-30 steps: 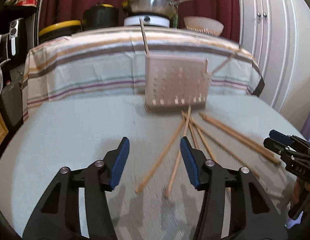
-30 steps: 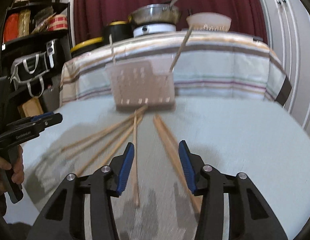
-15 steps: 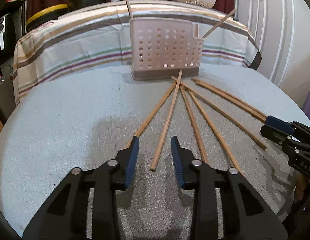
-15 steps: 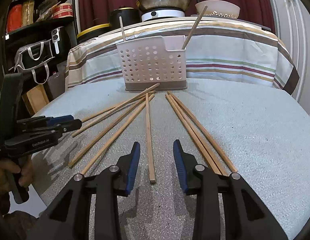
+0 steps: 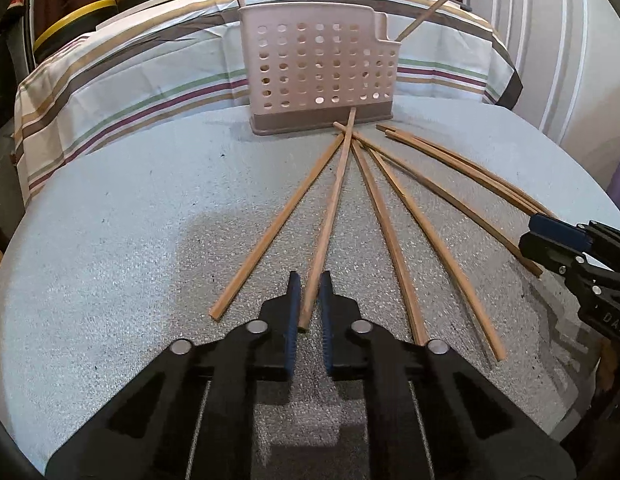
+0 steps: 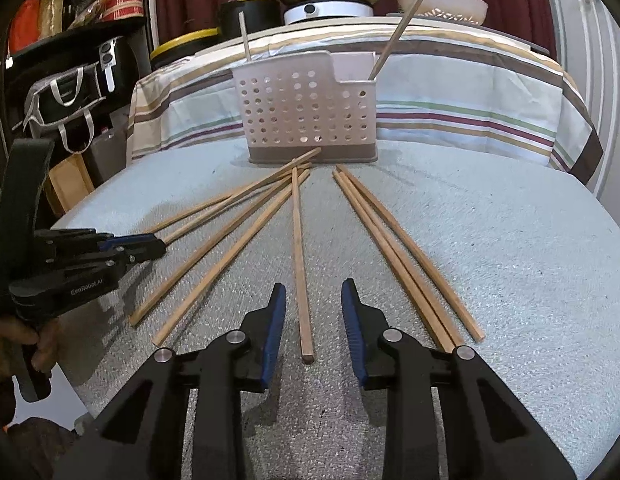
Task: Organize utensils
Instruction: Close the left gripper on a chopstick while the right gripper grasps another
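My left gripper (image 5: 309,312) pinches a chopstick (image 5: 330,216); right gripper (image 6: 313,320), closing, straddles another chopstick (image 6: 300,264) untouched.

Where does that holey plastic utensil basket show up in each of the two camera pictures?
Left wrist view: the basket stands upper centre, beyond the fanned chopsticks on the table.
Right wrist view: the basket is upper centre, slightly left.
Shared landmark: the striped cloth directly behind it in both.

Black plastic left gripper (image 5: 309,312) with blue ribbed jaws and silver screws.
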Demonstrator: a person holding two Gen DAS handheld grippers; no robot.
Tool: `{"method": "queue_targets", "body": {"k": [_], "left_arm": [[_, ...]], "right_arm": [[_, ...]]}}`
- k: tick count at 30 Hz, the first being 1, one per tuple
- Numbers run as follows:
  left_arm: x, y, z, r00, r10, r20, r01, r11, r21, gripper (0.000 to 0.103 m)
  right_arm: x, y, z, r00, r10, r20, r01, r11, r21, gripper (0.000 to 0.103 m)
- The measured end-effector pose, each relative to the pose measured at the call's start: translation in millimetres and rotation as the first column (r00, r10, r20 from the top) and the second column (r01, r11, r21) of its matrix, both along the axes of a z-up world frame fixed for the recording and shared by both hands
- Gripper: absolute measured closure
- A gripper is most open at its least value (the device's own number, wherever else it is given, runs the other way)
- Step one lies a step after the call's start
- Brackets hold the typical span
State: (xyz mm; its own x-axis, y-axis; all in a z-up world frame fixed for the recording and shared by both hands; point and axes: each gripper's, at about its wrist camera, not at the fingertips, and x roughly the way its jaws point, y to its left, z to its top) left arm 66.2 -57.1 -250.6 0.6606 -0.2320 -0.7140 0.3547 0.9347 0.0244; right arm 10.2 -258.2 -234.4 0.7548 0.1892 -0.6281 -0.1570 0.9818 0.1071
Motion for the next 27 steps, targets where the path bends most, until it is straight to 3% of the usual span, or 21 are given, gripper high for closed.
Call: {"method": "queue_targets", "body": {"k": [7,11,27], "left_arm": [[-3.2,-1.8,0.9,1.0,-0.007,0.015,0.007,1.0,0.003,0.094],[-9.3,-2.2,1.5,1.0,-0.013,0.027,0.013,1.0,-0.001,0.095],[-39.5,5.7,16.1,0.993,0.006,0.121,-0.004,1.0,-0.018,0.097]], "right_arm": [[0.1,2.7,-8.8,0.999,0.01,-0.047,-0.011,1.0,-0.012,0.082],[-2.5,2.4,-9.1,0.999,0.024,-0.049,-0.024,1.0,-0.003,0.095],[-16.3,1.3,2.7,1.0,0.014,0.006,-0.014,1.0,-0.009,0.096]]}}
